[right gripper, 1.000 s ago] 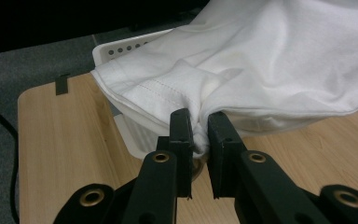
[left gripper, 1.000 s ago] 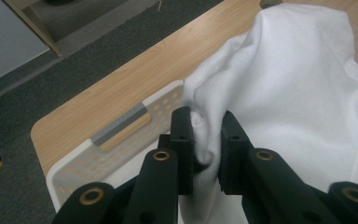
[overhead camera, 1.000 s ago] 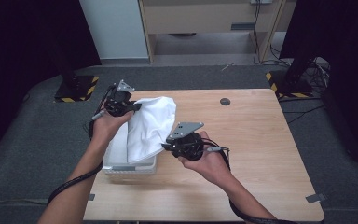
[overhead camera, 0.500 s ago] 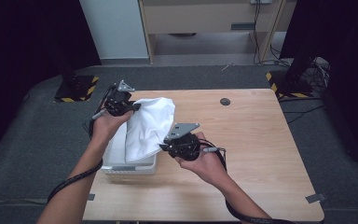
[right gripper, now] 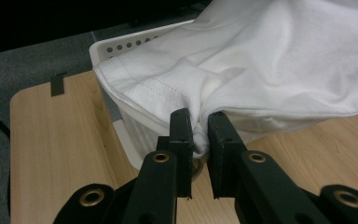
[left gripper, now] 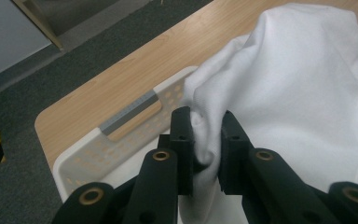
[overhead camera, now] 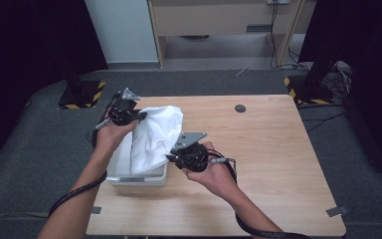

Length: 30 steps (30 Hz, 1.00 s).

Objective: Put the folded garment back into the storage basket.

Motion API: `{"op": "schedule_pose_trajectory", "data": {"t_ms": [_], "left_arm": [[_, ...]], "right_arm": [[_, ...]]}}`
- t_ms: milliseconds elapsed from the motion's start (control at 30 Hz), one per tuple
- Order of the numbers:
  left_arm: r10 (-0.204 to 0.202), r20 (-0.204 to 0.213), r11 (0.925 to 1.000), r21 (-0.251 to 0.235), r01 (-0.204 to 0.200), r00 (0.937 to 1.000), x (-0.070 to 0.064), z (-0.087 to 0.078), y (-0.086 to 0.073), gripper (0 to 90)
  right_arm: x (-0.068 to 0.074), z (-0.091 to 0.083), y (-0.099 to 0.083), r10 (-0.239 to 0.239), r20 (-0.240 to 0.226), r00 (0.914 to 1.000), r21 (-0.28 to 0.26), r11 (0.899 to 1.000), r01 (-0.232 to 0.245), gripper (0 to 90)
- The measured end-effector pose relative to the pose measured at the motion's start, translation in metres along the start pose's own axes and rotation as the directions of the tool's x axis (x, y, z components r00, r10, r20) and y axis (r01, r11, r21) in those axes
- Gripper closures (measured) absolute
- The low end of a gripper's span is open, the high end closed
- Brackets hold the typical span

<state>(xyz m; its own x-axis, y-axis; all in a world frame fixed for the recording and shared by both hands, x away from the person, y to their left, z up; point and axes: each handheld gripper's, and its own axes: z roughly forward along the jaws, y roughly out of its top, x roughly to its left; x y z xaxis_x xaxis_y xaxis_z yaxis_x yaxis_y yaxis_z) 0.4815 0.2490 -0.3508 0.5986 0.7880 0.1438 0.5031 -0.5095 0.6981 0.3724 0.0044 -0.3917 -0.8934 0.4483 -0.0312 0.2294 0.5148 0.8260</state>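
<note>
At the left of centre in the high view, a white cloth point(overhead camera: 154, 137) hangs between the two grippers, above a white perforated basket point(overhead camera: 138, 178) that stands on the wooden table point(overhead camera: 278, 164) near its left edge. The left gripper point(overhead camera: 140, 115) is at the upper left end of the cloth, and the right gripper point(overhead camera: 170, 157) is at the lower right end, beside the right wall of the basket. The lower part of the cloth falls into the basket, while the upper part is lifted over its rim.

In the left gripper view, the two black jaws are clenched on a bunched fold of the white cloth point(left gripper: 303, 88) in the lower centre of the frame; the fabric is pressed between them and spreads to the right. Behind them, in the left half of the frame, the basket point(left gripper: 121, 140) shows its wall with small holes and a handle slot.

In the right gripper view, the jaws are closed on the hemmed edge of the cloth point(right gripper: 270, 60) at the centre of the frame. The cloth drapes over the basket point(right gripper: 135, 44) in the upper half, and the table point(right gripper: 51, 154) fills the lower left

A small dark round thing point(overhead camera: 239, 108) lies on the table in the upper centre of the high view, well apart from the cloth
</note>
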Motion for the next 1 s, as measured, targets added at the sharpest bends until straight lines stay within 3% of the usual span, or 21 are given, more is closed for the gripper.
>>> {"op": "schedule_pose_trajectory", "data": {"t_ms": [1000], "left_arm": [[-0.005,-0.006,1.0000,-0.001,0.005,1.0000,0.017,0.002,-0.015,79.8]], "right_arm": [[0.007,0.027,0.007,0.001,-0.005,1.0000,0.013,1.000,0.000,81.6]]}}
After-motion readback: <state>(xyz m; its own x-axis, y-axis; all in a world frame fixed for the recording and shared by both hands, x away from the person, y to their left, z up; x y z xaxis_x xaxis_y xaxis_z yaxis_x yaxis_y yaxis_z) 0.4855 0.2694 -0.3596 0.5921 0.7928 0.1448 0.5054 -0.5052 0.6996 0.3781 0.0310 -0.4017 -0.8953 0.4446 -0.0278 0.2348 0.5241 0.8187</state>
